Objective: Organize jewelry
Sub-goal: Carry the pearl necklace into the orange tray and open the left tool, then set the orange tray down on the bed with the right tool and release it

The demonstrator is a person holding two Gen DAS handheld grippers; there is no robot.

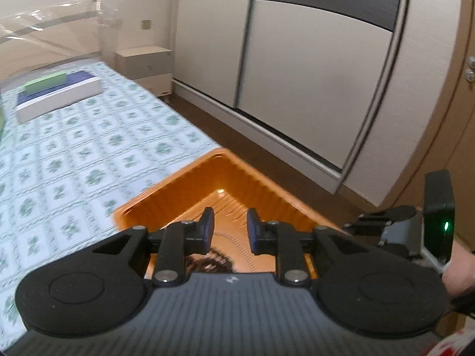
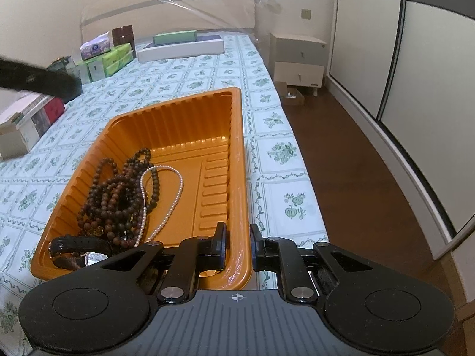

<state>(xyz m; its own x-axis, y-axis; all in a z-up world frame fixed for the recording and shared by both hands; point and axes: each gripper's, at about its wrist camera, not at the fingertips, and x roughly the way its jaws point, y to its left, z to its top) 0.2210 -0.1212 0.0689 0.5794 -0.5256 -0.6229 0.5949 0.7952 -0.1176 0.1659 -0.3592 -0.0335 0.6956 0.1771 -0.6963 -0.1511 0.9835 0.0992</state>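
Bed: a floral bedspread carries boxes at its far-left corner and the orange tray along its right edge.
Done: dark bead strands, a pearl necklace and a watch lie in the tray's near-left corner.
Left: no jewelry shows outside the tray; the pile looks tangled and unsorted.
Left gripper: over the tray, jaws narrowly parted, empty.
Right gripper: pinching the tray's right rim.
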